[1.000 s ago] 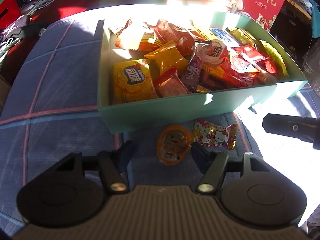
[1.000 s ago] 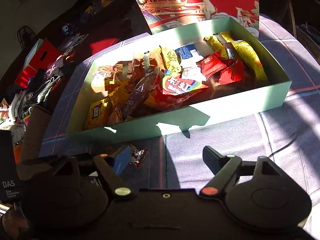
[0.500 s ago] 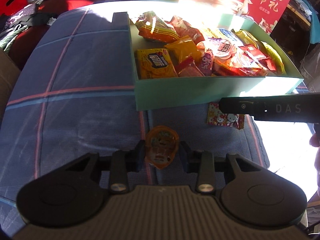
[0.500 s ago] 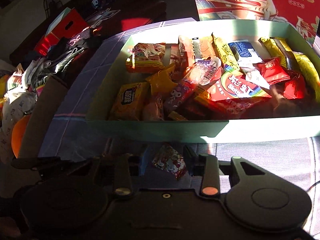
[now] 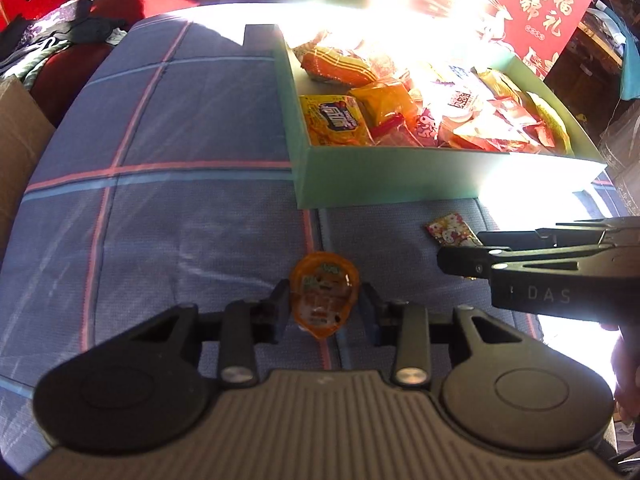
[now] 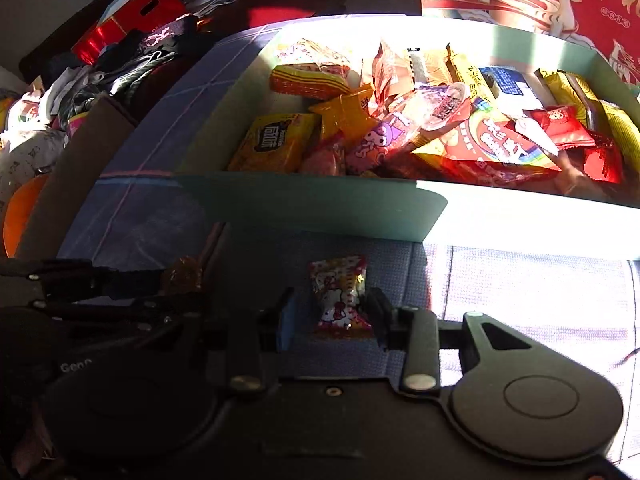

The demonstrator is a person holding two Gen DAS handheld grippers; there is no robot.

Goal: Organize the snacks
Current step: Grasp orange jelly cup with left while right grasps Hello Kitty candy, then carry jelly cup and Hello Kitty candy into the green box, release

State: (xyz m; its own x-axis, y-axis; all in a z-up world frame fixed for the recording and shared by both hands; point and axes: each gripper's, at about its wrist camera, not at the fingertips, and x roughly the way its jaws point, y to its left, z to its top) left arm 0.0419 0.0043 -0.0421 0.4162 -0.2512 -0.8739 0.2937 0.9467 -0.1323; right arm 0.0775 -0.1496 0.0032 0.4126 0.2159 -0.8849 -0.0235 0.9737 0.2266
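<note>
An orange jelly cup (image 5: 322, 292) sits between the fingers of my left gripper (image 5: 324, 298), which is shut on it just above the blue checked cloth (image 5: 180, 208). In the right wrist view a Hello Kitty candy (image 6: 340, 300) is pinched in my right gripper (image 6: 332, 314), in front of the box. The left wrist view shows that gripper (image 5: 460, 254) side-on, over the same candy (image 5: 448, 229). The mint-green box (image 5: 400, 176), full of several snack packets, stands just beyond both. The jelly cup (image 6: 182, 274) also shows dimly in shadow at the left of the right wrist view.
A red gift bag (image 5: 540, 12) stands behind the box. A brown cardboard carton (image 5: 16, 140) edges the cloth at the left. Clothes (image 6: 120, 68) and a red box (image 6: 132, 20) lie on the far side. Harsh sunlight washes out the back of the box.
Both grippers closed, the left on the jelly cup and the right on the Hello Kitty candy after sliding over to it. The box now sits further right in the left wrist view.
</note>
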